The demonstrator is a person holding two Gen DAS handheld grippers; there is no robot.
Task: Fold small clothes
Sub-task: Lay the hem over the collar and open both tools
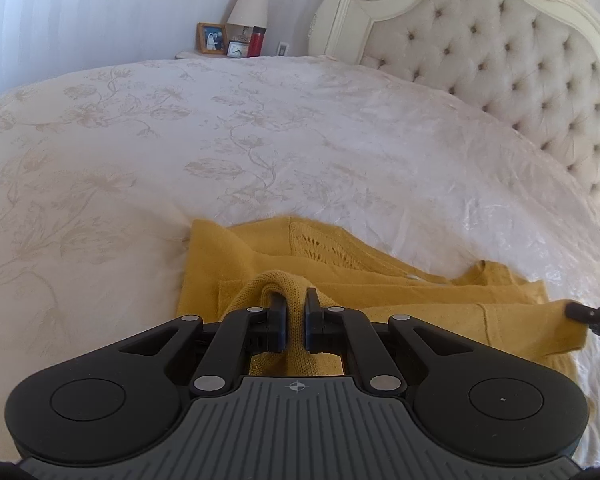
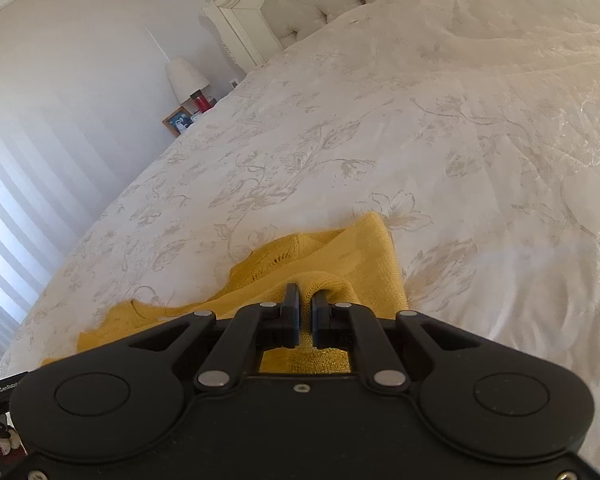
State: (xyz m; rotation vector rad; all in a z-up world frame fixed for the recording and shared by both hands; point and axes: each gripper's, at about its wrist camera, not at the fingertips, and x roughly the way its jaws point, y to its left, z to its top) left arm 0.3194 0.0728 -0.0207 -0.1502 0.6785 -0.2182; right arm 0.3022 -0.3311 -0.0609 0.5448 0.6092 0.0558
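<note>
A white bedspread with a pale floral pattern (image 1: 260, 128) fills both views; only the left wrist view shows the whole tufted cream headboard (image 1: 500, 64) and the tip of the right gripper (image 1: 580, 312) at the garment's far end. A mustard-yellow knitted cardigan (image 1: 340, 276) lies partly folded on the near edge of the bed, its long axis running from one gripper to the other, an openwork panel showing. The left gripper (image 1: 296, 304) pinches a raised fold of knit; the right gripper (image 2: 306, 304) is likewise clamped on the cardigan (image 2: 364, 256).
</note>
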